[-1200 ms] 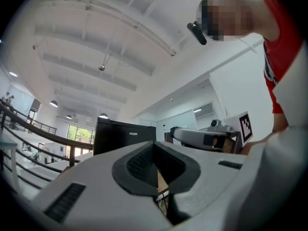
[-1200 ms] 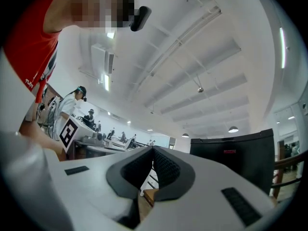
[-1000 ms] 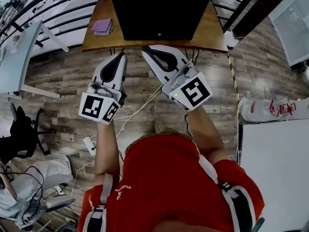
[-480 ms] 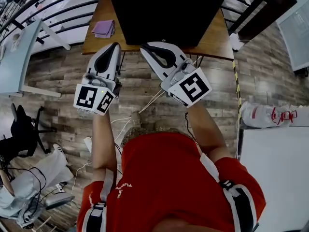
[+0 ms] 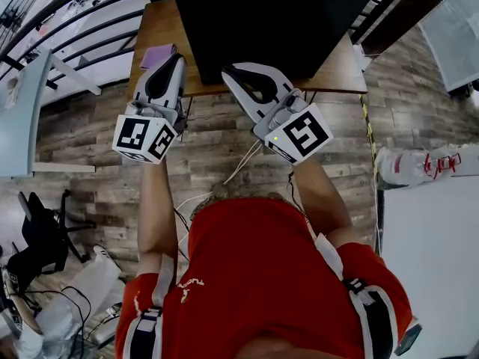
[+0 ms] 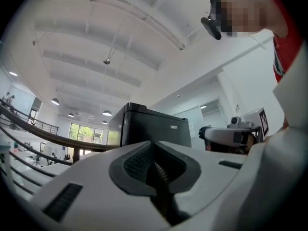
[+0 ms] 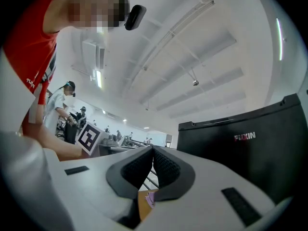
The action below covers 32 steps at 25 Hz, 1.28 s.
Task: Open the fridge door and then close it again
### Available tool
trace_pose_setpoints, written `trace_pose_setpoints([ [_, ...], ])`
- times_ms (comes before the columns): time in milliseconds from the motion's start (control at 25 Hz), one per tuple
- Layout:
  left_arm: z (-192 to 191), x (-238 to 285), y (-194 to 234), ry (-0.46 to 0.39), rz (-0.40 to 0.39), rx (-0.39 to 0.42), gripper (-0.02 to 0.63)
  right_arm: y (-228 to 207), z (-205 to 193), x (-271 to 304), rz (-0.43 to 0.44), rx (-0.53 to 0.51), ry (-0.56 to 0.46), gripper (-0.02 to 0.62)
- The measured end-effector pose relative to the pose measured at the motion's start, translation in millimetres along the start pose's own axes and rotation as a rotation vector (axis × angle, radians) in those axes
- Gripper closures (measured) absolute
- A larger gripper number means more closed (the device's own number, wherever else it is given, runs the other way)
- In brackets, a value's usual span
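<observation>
Fridge (image 5: 262,21) in question is a small black box with FUXIN lettered on it, standing on a wooden tabletop (image 5: 340,62) directly ahead of the person (image 5: 254,275). The person wears a red shirt and holds both arms out toward the fridge.

Nearest to the person are the two marker cubes. The left one (image 5: 144,137) is in front of the fridge's left corner and the right one (image 5: 301,134) is in front of its middle. Below them, pale cables (image 5: 239,159) trail over the plank floor (image 5: 90,178) in front of the fridge.

The left claw (image 5: 174,60) reaches over the tabletop's front edge, just left of the fridge. Its ribbed pads are pressed together with nothing between them. The right claw (image 5: 228,72) points at the fridge's front face and hangs at the tabletop's edge. It is also closed and empty. From here I cannot tell whether either tip touches the fridge.

A purple cloth (image 5: 156,55) lies on the tabletop just left of the fridge, right beside the left claw. Farther left of the fridge, a dark railing (image 5: 90,21) runs past.
</observation>
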<state>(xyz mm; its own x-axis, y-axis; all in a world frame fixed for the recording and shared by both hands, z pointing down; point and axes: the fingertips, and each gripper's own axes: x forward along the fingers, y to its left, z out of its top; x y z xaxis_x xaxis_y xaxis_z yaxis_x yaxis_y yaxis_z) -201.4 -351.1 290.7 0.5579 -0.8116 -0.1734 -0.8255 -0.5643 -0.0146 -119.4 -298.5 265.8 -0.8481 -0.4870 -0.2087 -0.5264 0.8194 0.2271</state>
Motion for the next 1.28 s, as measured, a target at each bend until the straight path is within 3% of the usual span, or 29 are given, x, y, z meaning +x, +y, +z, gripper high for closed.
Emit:
trace_pose_setpoints([
  [400, -19, 43, 45, 0.023, -0.161, -0.034, 0.491, -9, -20, 29, -0.096, -0.016, 0.048, 0.569],
  [600, -32, 61, 57, 0.048, -0.202, -0.047, 0.438, -15, -28, 33, -0.143, -0.024, 0.07, 0.569],
  [1280, -52, 93, 63, 0.061, -0.297, -0.071, 0.403, -31, -43, 18, -0.256, -0.018, 0.121, 0.569],
])
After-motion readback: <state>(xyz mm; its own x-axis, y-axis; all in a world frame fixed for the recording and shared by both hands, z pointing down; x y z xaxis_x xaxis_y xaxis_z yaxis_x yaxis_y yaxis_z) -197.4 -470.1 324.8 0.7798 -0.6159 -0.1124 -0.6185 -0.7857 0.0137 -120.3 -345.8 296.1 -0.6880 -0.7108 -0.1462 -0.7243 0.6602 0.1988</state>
